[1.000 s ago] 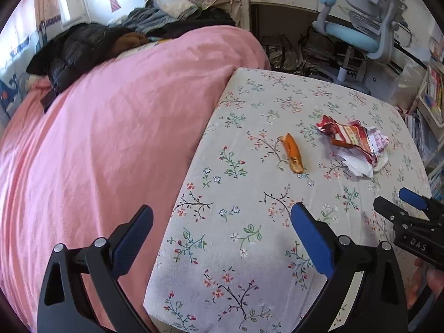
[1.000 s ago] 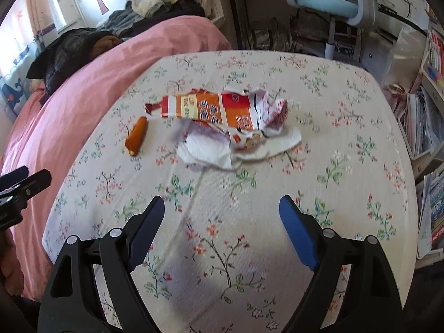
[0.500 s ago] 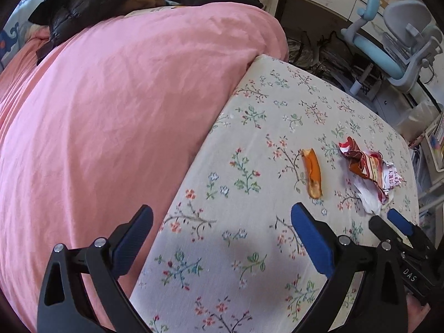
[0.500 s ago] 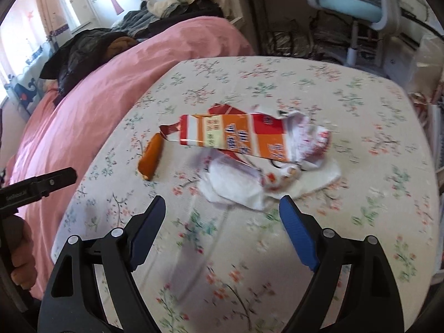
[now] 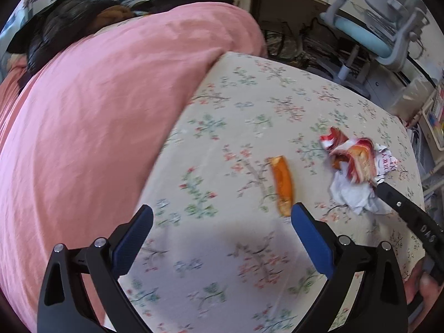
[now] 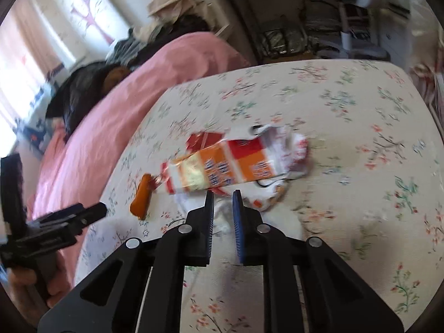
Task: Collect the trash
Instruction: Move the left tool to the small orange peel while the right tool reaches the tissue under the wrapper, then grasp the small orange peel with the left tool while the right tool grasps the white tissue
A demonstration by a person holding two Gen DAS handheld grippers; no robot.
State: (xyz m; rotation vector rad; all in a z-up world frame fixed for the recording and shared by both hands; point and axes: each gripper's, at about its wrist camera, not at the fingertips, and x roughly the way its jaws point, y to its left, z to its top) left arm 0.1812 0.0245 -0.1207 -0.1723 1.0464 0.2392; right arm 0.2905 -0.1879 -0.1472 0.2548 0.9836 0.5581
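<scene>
The crumpled orange-and-red wrapper (image 6: 230,166) lies on the floral-clothed table (image 6: 360,111), toward its middle, on top of white crumpled paper (image 6: 277,216). The right gripper (image 6: 223,208) is down at the near edge of this pile, its fingers drawn almost together with only a narrow slot between them; white paper shows in that slot, but whether they truly pinch it cannot be told. In the left wrist view the same heap, wrapper (image 5: 352,155) over paper (image 5: 355,194), sits near the table's right side, with the right gripper's black finger reaching into it.

Just left of the pile lies an orange peel strip (image 5: 283,183), apart from the paper. The left gripper (image 5: 222,233) hovers above the cloth with fingers spread wide, its right finger (image 5: 310,241) just beside the near end of the peel.

The table's left edge abuts the pink bedcover (image 5: 97,111). Beyond the far edge stands an office chair (image 5: 374,27); bare cloth surrounds the trash on all sides.
</scene>
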